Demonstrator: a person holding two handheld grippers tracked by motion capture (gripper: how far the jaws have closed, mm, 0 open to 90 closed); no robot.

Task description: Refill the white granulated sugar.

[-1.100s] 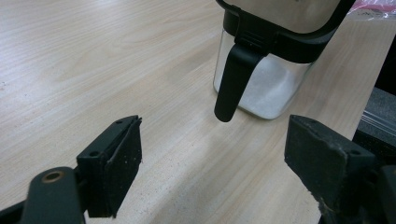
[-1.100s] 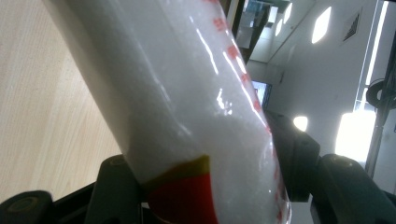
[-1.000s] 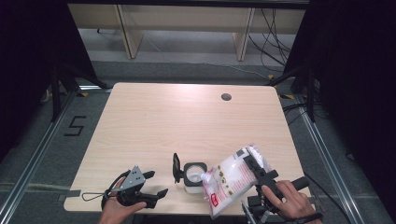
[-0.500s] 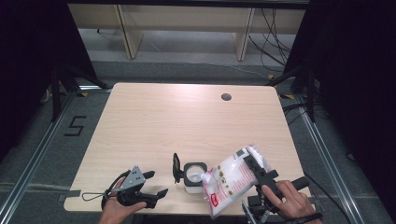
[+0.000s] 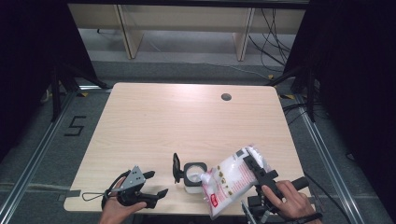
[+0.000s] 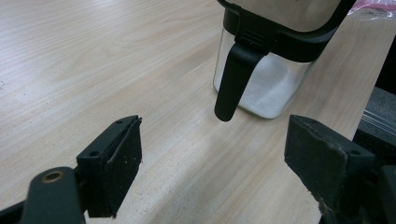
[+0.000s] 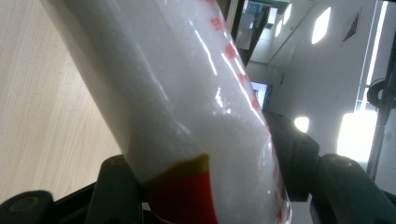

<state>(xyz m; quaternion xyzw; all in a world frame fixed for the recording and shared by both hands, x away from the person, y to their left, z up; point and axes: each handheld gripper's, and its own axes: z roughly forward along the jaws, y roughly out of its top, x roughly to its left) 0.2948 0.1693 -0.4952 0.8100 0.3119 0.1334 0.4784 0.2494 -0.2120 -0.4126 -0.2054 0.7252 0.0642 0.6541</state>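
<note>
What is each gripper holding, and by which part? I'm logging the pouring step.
The right gripper clamps the white bag across its raised rear part, corner tipped over the jar. The left gripper holds nothing.

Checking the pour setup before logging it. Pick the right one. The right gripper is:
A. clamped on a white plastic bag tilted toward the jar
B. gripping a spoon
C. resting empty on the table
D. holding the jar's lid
A: the right gripper has its jaws pressed on the white bag, whose corner dips over the open jar.
</note>
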